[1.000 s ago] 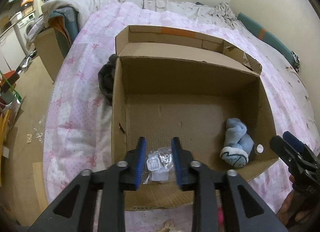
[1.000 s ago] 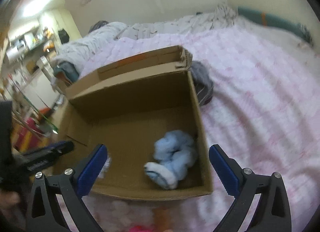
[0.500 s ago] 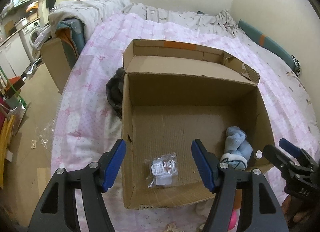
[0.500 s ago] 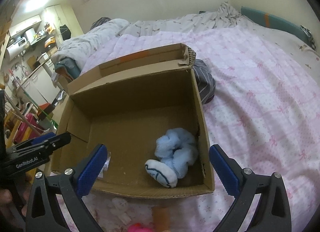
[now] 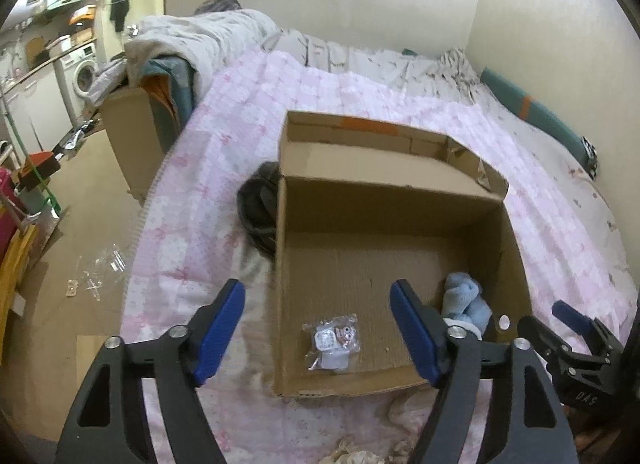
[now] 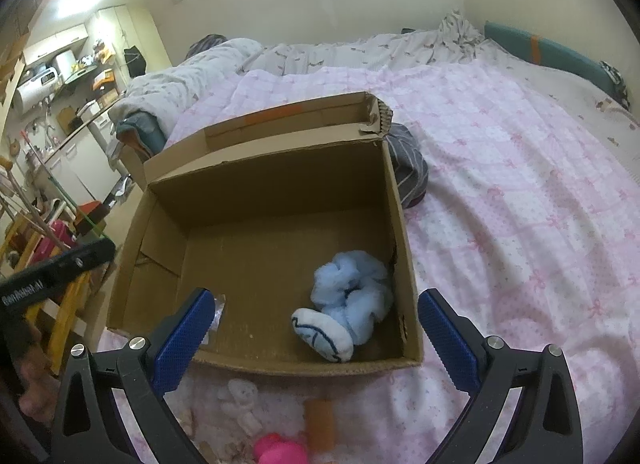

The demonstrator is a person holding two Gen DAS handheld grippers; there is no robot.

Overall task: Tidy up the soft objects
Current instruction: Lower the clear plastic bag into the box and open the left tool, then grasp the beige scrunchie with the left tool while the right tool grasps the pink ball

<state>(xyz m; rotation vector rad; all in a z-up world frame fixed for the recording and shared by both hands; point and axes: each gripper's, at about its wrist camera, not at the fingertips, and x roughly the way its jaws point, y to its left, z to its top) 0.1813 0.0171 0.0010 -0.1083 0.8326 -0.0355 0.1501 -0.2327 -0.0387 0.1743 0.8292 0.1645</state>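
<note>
An open cardboard box (image 5: pixel 508 264) (image 6: pixel 404 248) sits on a pink bedspread. Inside lie a light blue fluffy toy (image 5: pixel 466 298) (image 6: pixel 350 304) at the right and a small clear plastic packet (image 5: pixel 334 342) (image 6: pixel 218 310) near the front. My left gripper (image 5: pixel 318 330) is open and empty, raised above the box's front left part. My right gripper (image 6: pixel 310 338) is open and empty over the box's front edge; it also shows in the left wrist view (image 5: pixel 560 328). A white plush (image 6: pixel 240 400), an orange piece (image 6: pixel 319 420) and a pink toy (image 6: pixel 278 450) lie on the bed before the box.
Dark striped clothing (image 5: pixel 258 209) (image 6: pixel 408 167) lies against the box on both its sides. Rumpled grey bedding (image 5: pixel 208 39) is piled at the head of the bed. The floor with litter (image 5: pixel 96 268) and furniture lies to the left.
My left gripper opened and let the plastic packet drop into the box, then drew back and upward. The right gripper stayed open and barely moved.
</note>
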